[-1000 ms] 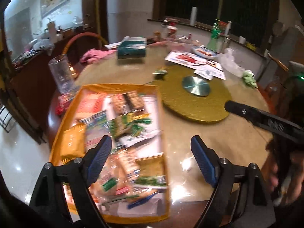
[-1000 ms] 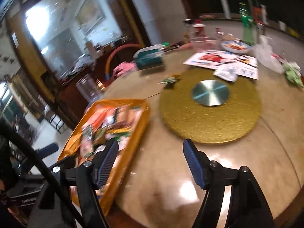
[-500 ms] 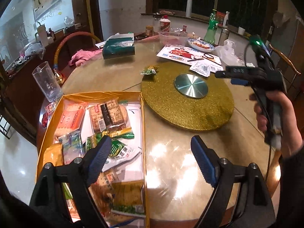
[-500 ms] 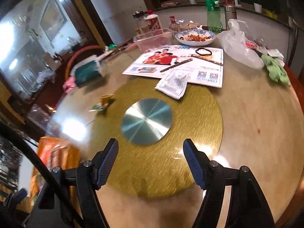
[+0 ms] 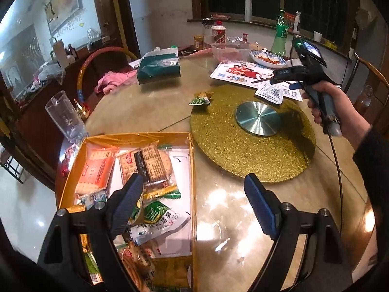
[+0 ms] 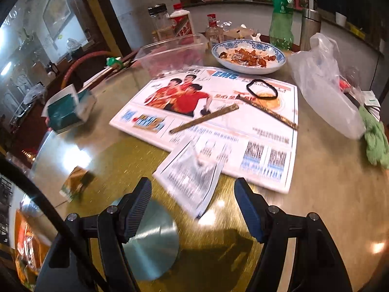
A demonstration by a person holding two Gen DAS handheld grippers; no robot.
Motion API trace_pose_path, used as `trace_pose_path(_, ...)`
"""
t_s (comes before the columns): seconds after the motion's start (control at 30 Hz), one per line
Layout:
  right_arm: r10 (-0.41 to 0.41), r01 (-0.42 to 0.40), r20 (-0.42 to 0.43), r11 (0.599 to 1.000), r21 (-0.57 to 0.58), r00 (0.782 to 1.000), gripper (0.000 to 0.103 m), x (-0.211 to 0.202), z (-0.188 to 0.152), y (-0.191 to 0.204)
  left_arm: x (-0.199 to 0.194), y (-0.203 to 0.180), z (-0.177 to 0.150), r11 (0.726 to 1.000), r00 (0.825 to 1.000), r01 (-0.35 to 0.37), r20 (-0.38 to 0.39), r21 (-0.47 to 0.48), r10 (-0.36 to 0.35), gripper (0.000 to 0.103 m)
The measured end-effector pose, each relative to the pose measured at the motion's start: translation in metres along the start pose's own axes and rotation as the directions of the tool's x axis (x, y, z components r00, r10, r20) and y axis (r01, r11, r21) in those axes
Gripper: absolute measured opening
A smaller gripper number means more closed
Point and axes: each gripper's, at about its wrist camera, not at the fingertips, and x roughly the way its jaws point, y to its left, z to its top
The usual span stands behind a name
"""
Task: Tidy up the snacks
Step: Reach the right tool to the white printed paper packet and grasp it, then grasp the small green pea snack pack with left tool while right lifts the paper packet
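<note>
An orange box [image 5: 136, 135] at the table's near left holds several snack packets, among them round biscuits [image 5: 148, 163] and a green-and-white packet [image 5: 158, 216]. My left gripper [image 5: 193, 189] hangs open over the box's right wall, gripping nothing. One small green snack packet [image 5: 200, 99] lies loose at the edge of the gold turntable [image 5: 243, 150]; it is blurred in the right wrist view [image 6: 76, 182]. A hand holds my right gripper [image 5: 279, 76] over the turntable's far side. It stands open [image 6: 192, 194] just short of a white sachet [image 6: 192, 175].
An EMS envelope [image 6: 218, 112] with a hair band and two sticks lies beyond the sachet. Behind it are a bowl of food [image 6: 248, 56], a clear tub [image 6: 170, 53], bottles and a plastic bag [image 6: 323, 85]. A glass [image 5: 64, 116] stands by the box; a teal tissue pack [image 5: 158, 67] sits further back.
My right gripper swept from beside the box across the turntable to its far side near the envelope. The left gripper shifted a little along the box. Both stayed open.
</note>
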Motion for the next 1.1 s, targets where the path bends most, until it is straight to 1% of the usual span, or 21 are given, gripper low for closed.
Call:
trace_pose_path(0.07, 0.001, -0.001, -0.010, 1.000, 0.001, 1.000, 0.070, 0.009, 0.007, -0.001, 0.001, -0.003, 0.001, 1.000, 1.000, -0.004, 0.004, 0.013, 0.003, 0.085)
trace_pose_path(0.13, -0.045, 0.045, 0.008, 0.998, -0.037, 0.999, 0.070, 0.016, 0.013, 0.004, 0.003, -0.005, 0.003, 1.000, 1.000, -0.001, 0.002, 0.021, 0.001, 0.085)
trace_pose_path(0.2, -0.070, 0.070, 0.005, 0.996, -0.050, 0.998, 0.070, 0.024, 0.018, 0.004, 0.005, -0.007, 0.004, 1.000, 1.000, 0.003, -0.002, 0.026, -0.003, 0.085)
trace_pose_path(0.33, -0.079, 0.078, -0.026, 0.996, -0.036, 0.997, 0.070, 0.045, 0.022, 0.000, 0.009, -0.008, 0.006, 0.999, 1.000, 0.002, -0.009, 0.032, -0.002, 0.085)
trace_pose_path(0.37, -0.080, 0.079, -0.037, 0.996, -0.040, 0.996, 0.067, 0.050, 0.020, 0.000, 0.009, -0.009, 0.006, 1.000, 1.000, 0.002, -0.011, 0.031, -0.001, 0.085)
trace_pose_path(0.4, -0.079, 0.076, -0.052, 0.996, -0.048, 0.996, 0.056, 0.054, 0.018, 0.001, 0.010, -0.009, 0.005, 1.000, 1.000, 0.000, -0.012, 0.031, 0.000, 0.085)
trace_pose_path(0.5, -0.074, 0.072, -0.030, 0.995, -0.063, 0.997, 0.045, 0.051, 0.012, 0.002, 0.011, -0.010, 0.005, 0.999, 1.000, -0.002, -0.016, 0.033, 0.002, 0.085)
trace_pose_path(0.6, -0.059, 0.057, -0.033, 0.996, -0.062, 0.998, 0.042, 0.045, 0.002, 0.004, 0.011, -0.011, 0.006, 1.000, 1.000, 0.008, -0.019, 0.029, -0.008, 0.085)
trace_pose_path(0.67, -0.040, 0.038, -0.043, 0.997, -0.064, 0.998, 0.039, 0.039, -0.008, 0.005, 0.011, -0.011, 0.007, 0.999, 0.999, 0.023, -0.024, 0.025, -0.023, 0.085)
trace_pose_path(0.7, -0.032, 0.029, -0.050, 0.998, -0.062, 0.998, 0.036, 0.035, -0.015, 0.007, 0.011, -0.010, 0.008, 0.999, 0.999, 0.039, -0.032, 0.022, -0.038, 0.085)
trace_pose_path(0.77, -0.024, 0.020, -0.059, 0.998, -0.058, 0.998, 0.034, 0.023, -0.033, 0.012, 0.017, -0.009, 0.012, 0.996, 0.995, 0.083, -0.064, 0.014, -0.082, 0.085)
trace_pose_path(0.83, -0.023, 0.020, -0.059, 0.998, -0.056, 0.998, 0.035, 0.009, -0.056, 0.017, 0.032, -0.009, 0.021, 0.990, 0.983, 0.140, -0.119, 0.013, -0.138, 0.085)
trace_pose_path(0.87, -0.028, 0.024, -0.057, 0.998, -0.064, 0.998, 0.035, 0.004, -0.065, 0.020, 0.038, -0.009, 0.026, 0.988, 0.980, 0.151, -0.135, 0.018, -0.148, 0.085)
trace_pose_path(0.9, -0.035, 0.031, -0.056, 0.997, -0.076, 0.998, 0.035, -0.004, -0.076, 0.024, 0.046, -0.009, 0.032, 0.988, 0.978, 0.155, -0.148, 0.024, -0.150, 0.085)
trace_pose_path(0.97, -0.050, 0.044, -0.056, 0.995, -0.090, 0.997, 0.035, -0.017, -0.097, 0.030, 0.066, -0.007, 0.048, 0.994, 0.983, 0.107, -0.154, 0.014, -0.104, 0.085)
trace_pose_path(1.0, -0.057, 0.052, -0.056, 0.994, -0.094, 0.997, 0.037, -0.022, -0.105, 0.032, 0.072, -0.006, 0.052, 0.995, 0.982, 0.105, -0.161, 0.005, -0.102, 0.085)
trace_pose_path(1.03, -0.065, 0.059, -0.057, 0.993, -0.098, 0.996, 0.038, -0.028, -0.114, 0.034, 0.086, -0.005, 0.061, 0.993, 0.975, 0.121, -0.185, -0.010, -0.121, 0.085)
trace_pose_path(1.07, -0.070, 0.064, -0.054, 0.993, -0.101, 0.996, 0.038, -0.032, -0.120, 0.035, 0.101, -0.005, 0.070, 0.989, 0.964, 0.144, -0.222, -0.023, -0.145, 0.085)
trace_pose_path(1.1, -0.079, 0.074, -0.052, 0.992, -0.105, 0.995, 0.040, -0.035, -0.125, 0.037, 0.110, -0.004, 0.074, 0.988, 0.958, 0.151, -0.244, -0.032, -0.154, 0.085)
